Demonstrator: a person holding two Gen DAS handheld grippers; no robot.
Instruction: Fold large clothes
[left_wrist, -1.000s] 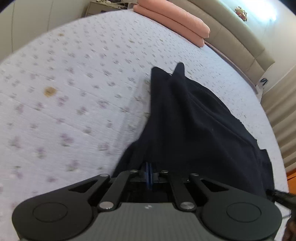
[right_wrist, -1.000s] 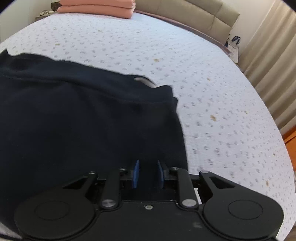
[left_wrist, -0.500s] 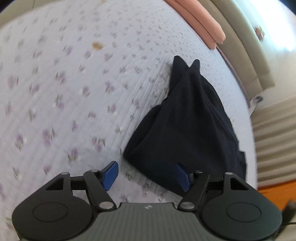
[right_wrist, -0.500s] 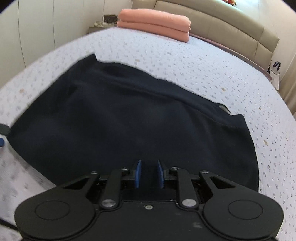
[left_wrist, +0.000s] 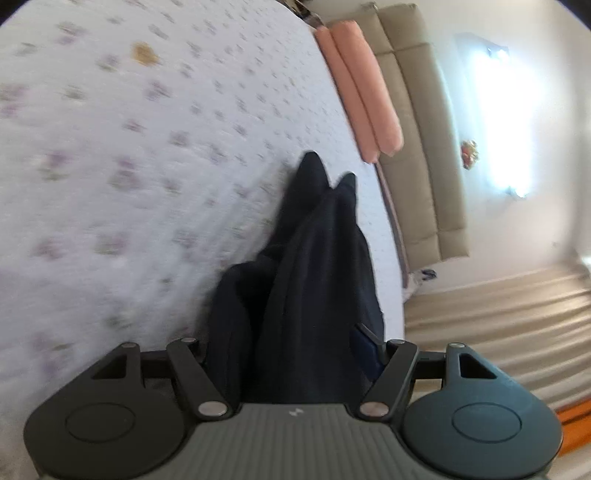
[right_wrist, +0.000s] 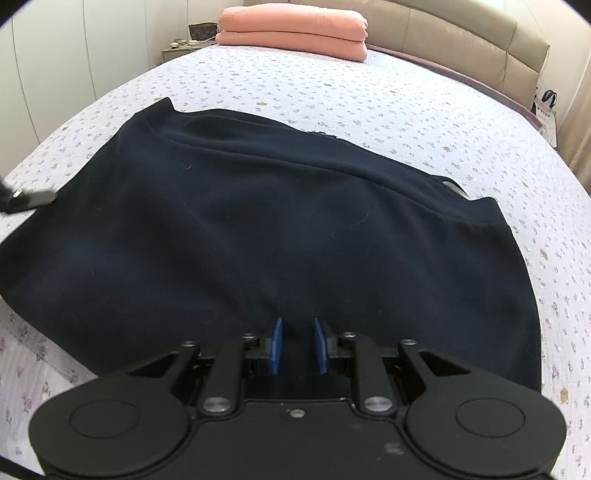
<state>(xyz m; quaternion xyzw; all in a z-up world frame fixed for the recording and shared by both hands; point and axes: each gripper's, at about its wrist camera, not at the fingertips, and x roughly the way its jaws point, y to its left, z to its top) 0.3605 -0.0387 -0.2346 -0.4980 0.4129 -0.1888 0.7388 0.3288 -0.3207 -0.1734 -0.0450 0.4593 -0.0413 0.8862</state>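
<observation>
A dark navy garment (right_wrist: 258, 229) lies folded flat on the flowered bedspread (right_wrist: 388, 99). My right gripper (right_wrist: 298, 345) is shut on the garment's near edge, with cloth pinched between its blue pads. In the left wrist view the garment (left_wrist: 317, 266) runs away from me in long folds. My left gripper (left_wrist: 291, 350) stands wide open with the garment's end bunched between its jaws; one blue pad (left_wrist: 364, 349) shows on the right, the other is hidden by cloth. The left gripper's tip (right_wrist: 29, 197) shows at the garment's left edge.
Two folded salmon-pink blankets (right_wrist: 291, 31) lie at the head of the bed against a beige padded headboard (right_wrist: 461, 40). A nightstand (right_wrist: 184, 44) stands at the back left. Curtains (left_wrist: 498, 317) hang beside the bed.
My left gripper let go of the garment and opened wide, then moved in over the garment's end. My right gripper kept its hold and pulled back, bringing the whole garment into view.
</observation>
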